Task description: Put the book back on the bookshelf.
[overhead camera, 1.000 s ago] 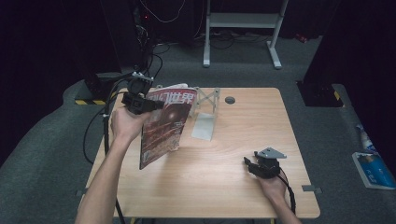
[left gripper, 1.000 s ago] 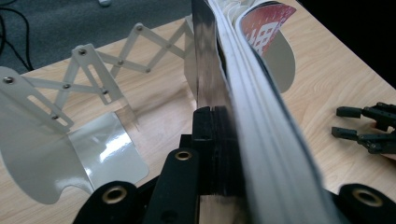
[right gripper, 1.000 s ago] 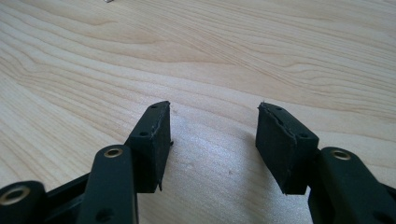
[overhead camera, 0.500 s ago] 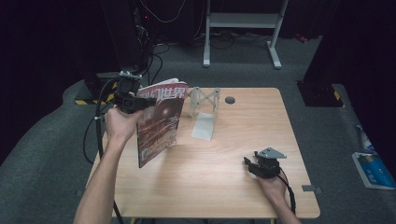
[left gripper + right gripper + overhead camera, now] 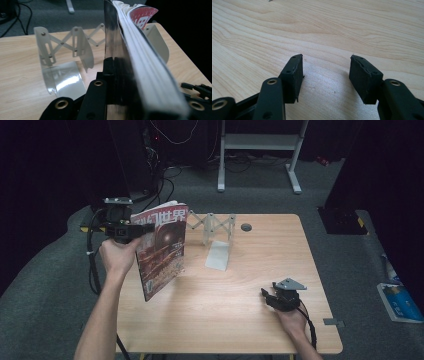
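Your left tongs (image 5: 145,227) pinch the magazine (image 5: 162,247) at its upper left edge and hold it nearly upright over the left part of the desk (image 5: 250,285). Its red cover faces right, and its lower corner sits low, close to the desk top; contact with the wood cannot be told. In the left gripper view the jaws are pressed on the magazine (image 5: 135,62), glossy cover on one side and white page edges on the other.

Just beyond the magazine stands a white expanding rack (image 5: 215,227) at the back of the desk, its scissor links and flat plates plain in the left gripper view (image 5: 67,47). A small dark round spot (image 5: 246,227) lies near the rack's right end.

Your right tongs (image 5: 265,296) rest low at the desk's front right, well apart from the magazine. The right gripper view shows them (image 5: 325,77) spread wide over bare wood, gripping nothing.
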Demonstrator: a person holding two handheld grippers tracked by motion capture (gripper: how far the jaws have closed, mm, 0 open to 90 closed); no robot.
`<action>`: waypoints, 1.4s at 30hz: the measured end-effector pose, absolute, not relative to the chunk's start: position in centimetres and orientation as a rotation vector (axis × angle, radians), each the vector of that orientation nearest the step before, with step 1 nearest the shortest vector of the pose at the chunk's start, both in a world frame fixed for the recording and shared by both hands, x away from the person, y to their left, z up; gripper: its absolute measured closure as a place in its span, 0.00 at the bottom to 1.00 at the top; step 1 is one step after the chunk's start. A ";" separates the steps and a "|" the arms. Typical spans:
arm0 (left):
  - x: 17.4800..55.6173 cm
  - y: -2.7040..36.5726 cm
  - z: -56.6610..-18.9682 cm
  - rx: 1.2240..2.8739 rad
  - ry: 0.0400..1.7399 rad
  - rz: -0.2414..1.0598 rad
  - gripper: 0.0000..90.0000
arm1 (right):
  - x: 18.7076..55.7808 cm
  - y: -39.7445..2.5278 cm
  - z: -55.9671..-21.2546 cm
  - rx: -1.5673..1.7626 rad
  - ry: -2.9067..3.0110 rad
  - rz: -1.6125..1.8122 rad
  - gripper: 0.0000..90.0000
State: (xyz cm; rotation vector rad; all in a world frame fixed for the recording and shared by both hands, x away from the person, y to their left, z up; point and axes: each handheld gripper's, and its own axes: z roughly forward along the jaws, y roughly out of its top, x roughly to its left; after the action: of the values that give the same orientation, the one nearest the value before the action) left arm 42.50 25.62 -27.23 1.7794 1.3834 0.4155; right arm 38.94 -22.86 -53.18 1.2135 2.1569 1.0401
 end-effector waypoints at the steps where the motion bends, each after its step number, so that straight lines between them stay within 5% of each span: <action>1: 42.5 25.6 -27.2 1.779 1.383 0.416 0.92 | 38.9 -22.9 -53.2 1.214 2.157 1.040 0.50; 19: 42.8 28.9 -29.1 1.637 1.483 0.504 0.92 | 39.0 -22.8 -53.2 1.216 2.153 1.046 0.50; 42: 46.1 26.6 -31.2 1.636 1.507 0.646 0.92 | 39.0 -22.8 -53.2 1.217 2.152 1.043 0.49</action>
State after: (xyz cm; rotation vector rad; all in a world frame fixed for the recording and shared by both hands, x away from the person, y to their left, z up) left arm 46.13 26.61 -31.21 1.6362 1.5068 0.6458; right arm 39.00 -22.79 -53.22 1.2173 2.1517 1.0432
